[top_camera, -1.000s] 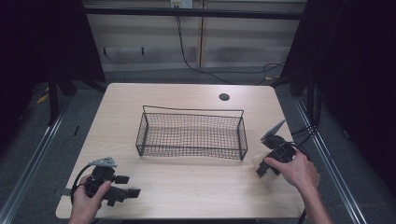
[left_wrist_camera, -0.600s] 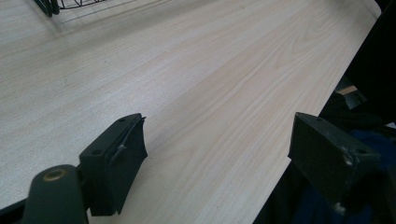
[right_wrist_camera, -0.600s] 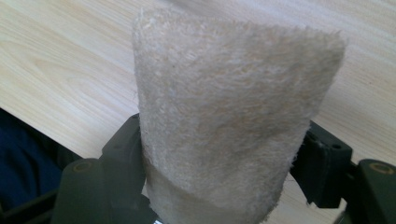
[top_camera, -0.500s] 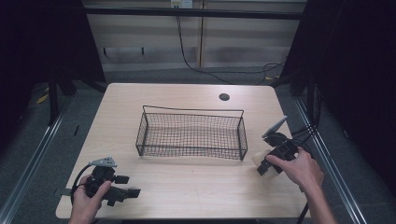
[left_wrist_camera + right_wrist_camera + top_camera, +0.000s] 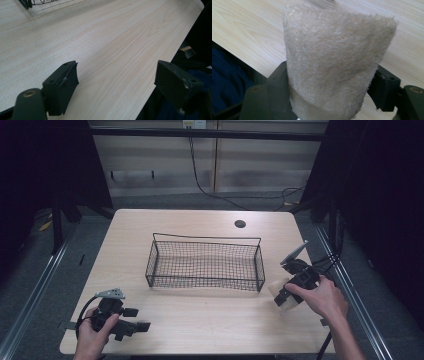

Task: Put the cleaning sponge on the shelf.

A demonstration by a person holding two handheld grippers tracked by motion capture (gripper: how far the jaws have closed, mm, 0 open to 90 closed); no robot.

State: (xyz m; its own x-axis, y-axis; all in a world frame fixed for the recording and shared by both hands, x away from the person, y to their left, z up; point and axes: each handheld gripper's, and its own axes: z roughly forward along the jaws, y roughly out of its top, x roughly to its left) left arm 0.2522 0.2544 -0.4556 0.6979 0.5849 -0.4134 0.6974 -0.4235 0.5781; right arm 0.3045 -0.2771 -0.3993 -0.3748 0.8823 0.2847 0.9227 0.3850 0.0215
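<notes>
Where the right gripper (image 5: 283,298) sits at the lower right of the high view, its jaws pinch a beige fuzzy cloth roll (image 5: 278,292), held just beside the right end of the black wire basket (image 5: 205,262) at the frame's centre. In the right gripper view the cloth roll (image 5: 334,55) stands between the two jaws, rising through the middle of the frame above the pale wooden bench (image 5: 242,30). The left gripper (image 5: 136,319) lies at the lower left of the high view, near the bench's (image 5: 200,315) front edge; its jaws are spread wide with bare wood between them in the left gripper view.
</notes>
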